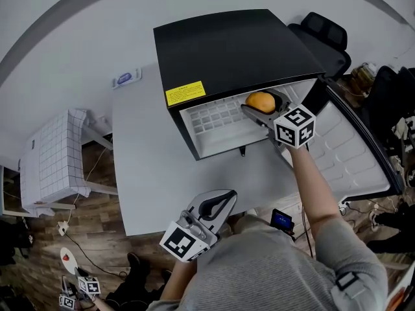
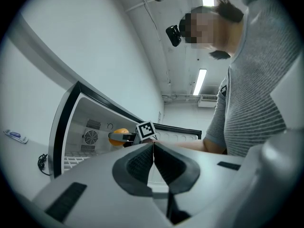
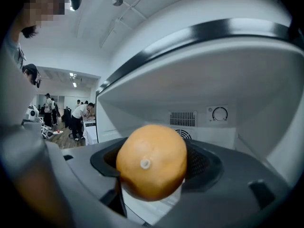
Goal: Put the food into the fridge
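White counter (image 1: 149, 173) carried a black fridge (image 1: 227, 50) whose door (image 1: 353, 148) stood swung wide to the person's right, leaving the white cavity open toward them. At the right end of that opening, just inside the mouth, the right tongs (image 1: 251, 107) pinched an orange (image 1: 260, 102) between their two dark pads, one pad on each flank of the fruit. The orange (image 3: 151, 161) was nearly round, so no long axis could be told; its pale stem button faced back along the tongs, away from the fridge's back wall (image 3: 204, 127). It hung under the cavity ceiling and above the wire shelf (image 1: 217, 118), touching neither. Beyond it the vent grille (image 3: 183, 118) and a dial (image 3: 219, 113) sat on the back wall, well apart from the fruit, and the shelf lay bare to the fruit's left. The left tongs (image 1: 224, 203) hovered over the counter's near edge, close to the person's chest, with their tips pressed together (image 2: 153, 148) on nothing.
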`<state>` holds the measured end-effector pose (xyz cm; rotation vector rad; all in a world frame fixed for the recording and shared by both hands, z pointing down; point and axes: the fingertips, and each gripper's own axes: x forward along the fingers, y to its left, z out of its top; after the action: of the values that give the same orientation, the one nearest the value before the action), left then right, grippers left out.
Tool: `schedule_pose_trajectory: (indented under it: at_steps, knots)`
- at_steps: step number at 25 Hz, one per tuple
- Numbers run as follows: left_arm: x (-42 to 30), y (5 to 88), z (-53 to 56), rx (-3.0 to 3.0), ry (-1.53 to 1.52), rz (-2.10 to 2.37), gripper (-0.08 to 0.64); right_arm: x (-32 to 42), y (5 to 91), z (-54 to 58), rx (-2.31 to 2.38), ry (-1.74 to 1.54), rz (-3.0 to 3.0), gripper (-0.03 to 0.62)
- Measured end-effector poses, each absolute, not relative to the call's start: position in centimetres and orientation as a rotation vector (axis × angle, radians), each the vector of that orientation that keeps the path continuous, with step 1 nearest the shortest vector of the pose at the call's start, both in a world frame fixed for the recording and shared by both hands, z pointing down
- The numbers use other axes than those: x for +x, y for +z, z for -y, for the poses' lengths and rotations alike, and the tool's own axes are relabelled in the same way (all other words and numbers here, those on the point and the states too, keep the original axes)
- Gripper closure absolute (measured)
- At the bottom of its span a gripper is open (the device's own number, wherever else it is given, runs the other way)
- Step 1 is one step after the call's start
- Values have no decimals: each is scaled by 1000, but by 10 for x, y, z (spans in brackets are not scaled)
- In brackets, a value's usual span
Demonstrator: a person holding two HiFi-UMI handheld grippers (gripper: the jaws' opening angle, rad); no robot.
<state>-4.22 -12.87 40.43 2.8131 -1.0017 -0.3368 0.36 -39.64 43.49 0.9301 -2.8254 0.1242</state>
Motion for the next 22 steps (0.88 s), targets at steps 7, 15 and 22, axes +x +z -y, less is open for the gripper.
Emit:
schedule_pose_trajectory:
  at_steps: [7,15,22]
  knots:
    - [-45,408,132,2795,-337,1030,548,5,456,419,951,123,2754,259]
    - [-49,412,135,2782,-321,1052,548,4,475,443,969,89,2676,259]
    - [-46,416,133,2776,-306,1065,548,7,489,467,1006,31,2591,259]
